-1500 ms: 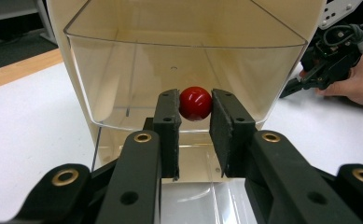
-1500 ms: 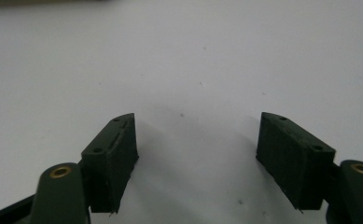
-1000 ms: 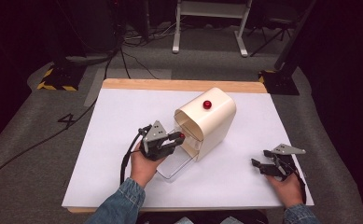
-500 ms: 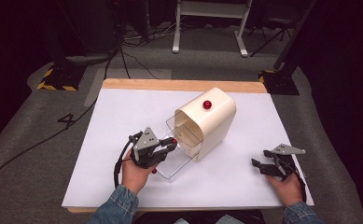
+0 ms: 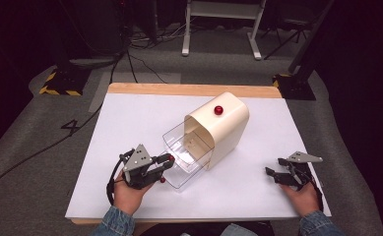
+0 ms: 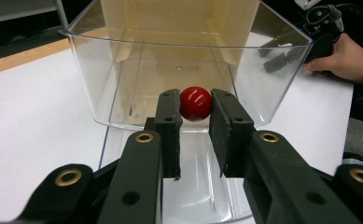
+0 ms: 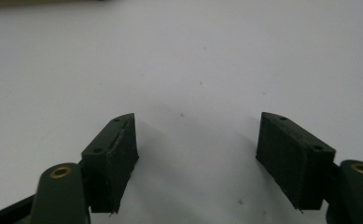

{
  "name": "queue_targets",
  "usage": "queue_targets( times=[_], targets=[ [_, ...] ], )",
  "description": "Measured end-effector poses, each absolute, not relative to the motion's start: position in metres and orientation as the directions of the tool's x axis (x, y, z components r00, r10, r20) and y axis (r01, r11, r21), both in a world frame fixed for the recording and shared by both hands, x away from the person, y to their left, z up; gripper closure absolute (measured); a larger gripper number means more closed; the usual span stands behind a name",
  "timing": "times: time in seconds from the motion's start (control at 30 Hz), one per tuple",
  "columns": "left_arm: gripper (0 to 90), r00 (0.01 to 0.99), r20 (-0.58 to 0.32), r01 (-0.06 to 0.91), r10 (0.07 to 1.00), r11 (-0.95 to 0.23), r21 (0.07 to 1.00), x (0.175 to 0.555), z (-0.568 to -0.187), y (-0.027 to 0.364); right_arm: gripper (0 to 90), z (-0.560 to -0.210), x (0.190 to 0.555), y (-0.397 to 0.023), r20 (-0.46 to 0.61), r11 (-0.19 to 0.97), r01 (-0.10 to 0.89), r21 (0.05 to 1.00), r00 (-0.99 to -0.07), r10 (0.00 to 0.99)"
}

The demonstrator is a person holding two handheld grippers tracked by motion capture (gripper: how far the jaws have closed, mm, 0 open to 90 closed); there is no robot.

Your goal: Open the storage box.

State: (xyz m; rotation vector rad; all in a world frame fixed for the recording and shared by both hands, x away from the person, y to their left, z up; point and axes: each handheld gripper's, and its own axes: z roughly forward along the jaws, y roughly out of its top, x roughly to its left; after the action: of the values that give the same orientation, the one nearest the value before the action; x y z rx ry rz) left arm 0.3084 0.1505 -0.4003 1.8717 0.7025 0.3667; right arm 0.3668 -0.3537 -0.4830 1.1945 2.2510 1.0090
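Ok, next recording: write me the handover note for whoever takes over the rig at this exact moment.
Left gripper: shut on the red knob at the front of the clear drawer.
Right gripper: open, holding nothing, low over the white table to the right of the cream housing.
Things: the housing sits mid-table with a second red knob on top. The drawer sticks well out of its open front toward the person, back end inside. No contents can be seen in the drawer.
Done: knob gripped, drawer pulled mostly out.
Left: probably finish the pull or release the knob; the right gripper could steady the housing.
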Motion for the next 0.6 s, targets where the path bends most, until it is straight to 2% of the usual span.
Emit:
queue_targets(
  times=[0.6],
  targets=[
    [73.1, 0.783, -0.069, 0.310, 0.619, -0.292, 0.905, 0.301, -0.410, 0.163, 28.8, -0.483, 0.367, -0.354, -0.012, 0.375, 0.544, 0.751, -0.556, 0.831]
  ],
)
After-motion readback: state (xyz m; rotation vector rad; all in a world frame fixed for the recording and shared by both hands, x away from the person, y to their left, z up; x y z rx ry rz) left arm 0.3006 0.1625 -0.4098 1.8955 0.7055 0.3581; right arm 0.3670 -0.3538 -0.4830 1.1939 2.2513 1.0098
